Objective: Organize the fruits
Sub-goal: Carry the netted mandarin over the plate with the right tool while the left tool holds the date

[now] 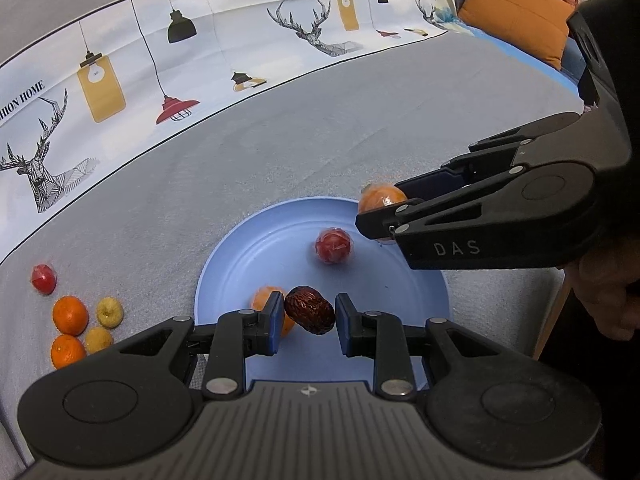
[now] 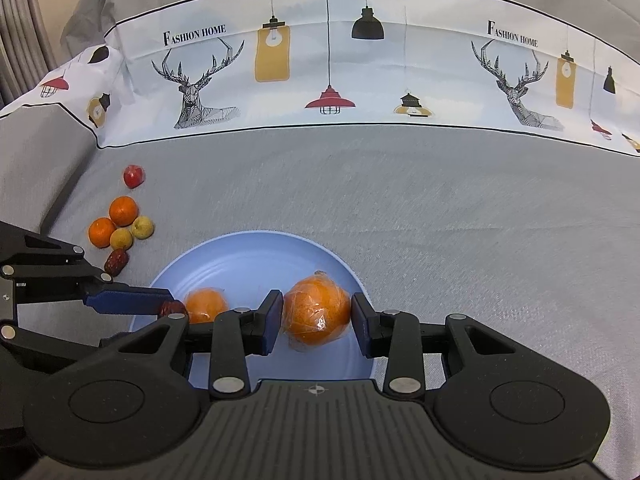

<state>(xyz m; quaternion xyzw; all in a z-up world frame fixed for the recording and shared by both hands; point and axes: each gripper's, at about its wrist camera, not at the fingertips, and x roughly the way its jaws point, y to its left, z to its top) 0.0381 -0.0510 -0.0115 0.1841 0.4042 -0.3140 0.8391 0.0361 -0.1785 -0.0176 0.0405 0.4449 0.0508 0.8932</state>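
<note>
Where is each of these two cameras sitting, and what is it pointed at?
Left wrist view: rides on the left tongs, looking down at the blue plate; they hold a date; a hand shows at right.
Right wrist view: rides on the right tongs, also facing the plate; they hold a wrapped orange.
Both show the plate, the loose fruit pile and each other's tongs.

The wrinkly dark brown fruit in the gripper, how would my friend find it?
Find the round light blue plate on the grey cloth. Over its near edge, the left gripper pinches a wrinkled dark reddish-brown date between blue pads. The smooth plastic-wrapped orange beside it and wrapped red fruit lie on the plate.
</note>
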